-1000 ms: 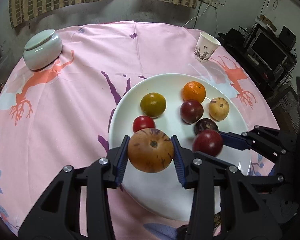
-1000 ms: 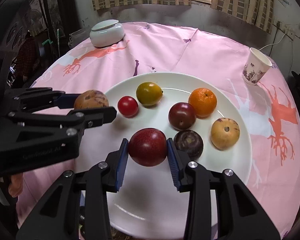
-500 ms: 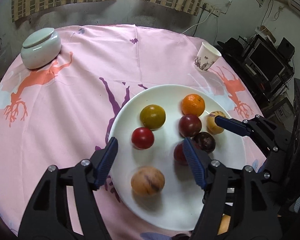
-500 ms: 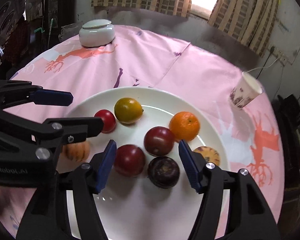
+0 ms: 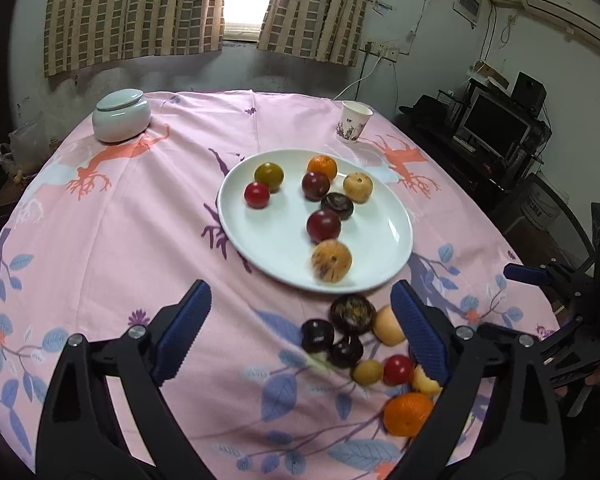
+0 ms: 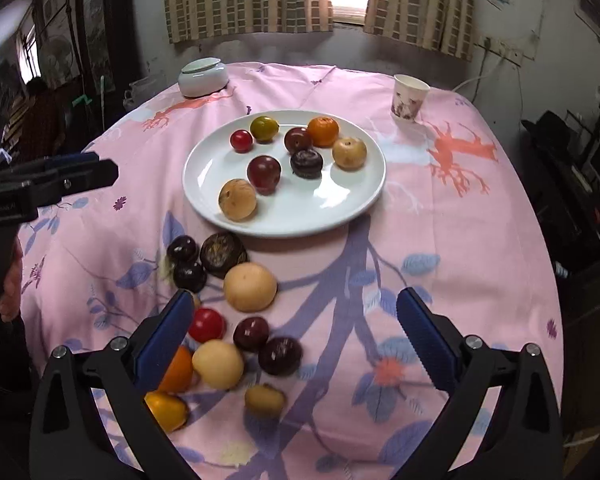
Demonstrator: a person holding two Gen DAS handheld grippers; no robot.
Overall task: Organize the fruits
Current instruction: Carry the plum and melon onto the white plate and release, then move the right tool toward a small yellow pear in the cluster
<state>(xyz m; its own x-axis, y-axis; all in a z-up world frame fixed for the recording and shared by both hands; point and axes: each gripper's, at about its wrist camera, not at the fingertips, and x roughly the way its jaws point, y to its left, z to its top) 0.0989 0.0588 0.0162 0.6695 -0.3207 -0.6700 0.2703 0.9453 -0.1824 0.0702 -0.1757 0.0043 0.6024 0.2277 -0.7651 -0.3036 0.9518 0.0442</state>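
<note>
The white plate [image 5: 276, 248] holds several fruits, among them a tan speckled fruit [image 5: 331, 261] and a dark red plum [image 5: 323, 225] near its front. My left gripper [image 5: 300, 292] hovers in front of the plate, its jaws opening wide with nothing gripped. In the right wrist view the same plate [image 6: 340, 208], tan fruit [image 6: 237, 200] and plum [image 6: 264, 172] show. My right gripper [image 6: 295, 299] is also opening, above a heap of loose fruit [image 6: 250, 287] on the cloth, pressing on none of it.
A pink patterned cloth [image 5: 140, 220] covers the round table. A lidded white jar [image 5: 121, 121] stands far left and a paper cup [image 5: 354, 121] far right. More loose fruit [image 5: 352, 314] lies near the table's front edge. Shelves with a monitor [image 5: 496, 124] stand to the right.
Both grippers let go of their fruits, the tan one and the red plum, onto the plate, opened wide and drew back toward the table's near edge. The loose fruit heap came into view.
</note>
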